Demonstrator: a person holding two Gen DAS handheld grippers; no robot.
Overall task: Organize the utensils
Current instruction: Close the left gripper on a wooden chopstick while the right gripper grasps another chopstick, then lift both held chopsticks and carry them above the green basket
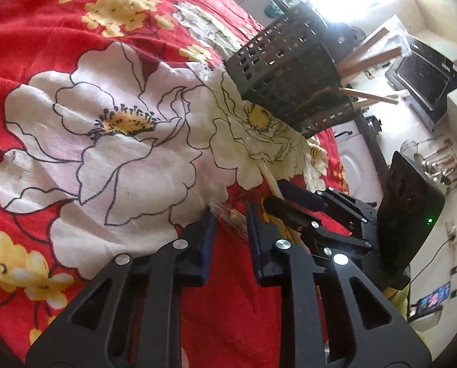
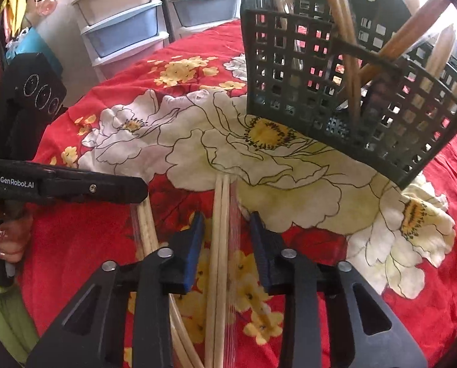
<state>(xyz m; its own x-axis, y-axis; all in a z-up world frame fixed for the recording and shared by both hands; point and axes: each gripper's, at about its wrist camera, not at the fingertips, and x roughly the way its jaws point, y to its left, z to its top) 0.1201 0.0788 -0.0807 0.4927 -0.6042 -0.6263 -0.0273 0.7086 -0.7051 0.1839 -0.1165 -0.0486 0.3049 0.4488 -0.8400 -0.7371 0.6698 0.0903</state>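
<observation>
A dark green mesh utensil basket (image 2: 344, 104) stands on the red floral cloth and holds several wooden sticks and spoons; it also shows in the left wrist view (image 1: 286, 76). A wrapped pair of wooden chopsticks (image 2: 220, 245) lies on the cloth between the fingers of my open right gripper (image 2: 226, 233), which straddles it without closing. A second wrapped pair (image 2: 147, 230) lies to the left, under my left gripper (image 2: 136, 188). In the left wrist view my left gripper (image 1: 230, 224) is open around that wrapped pair's end (image 1: 231, 217), with my right gripper (image 1: 289, 202) just beyond.
The red cloth with white and yellow flowers (image 1: 105, 128) covers the whole table. Plastic drawer units (image 2: 127, 27) stand behind the table. A counter with an oven (image 1: 424, 82) and hanging utensils (image 1: 436, 162) lies past the table's right edge.
</observation>
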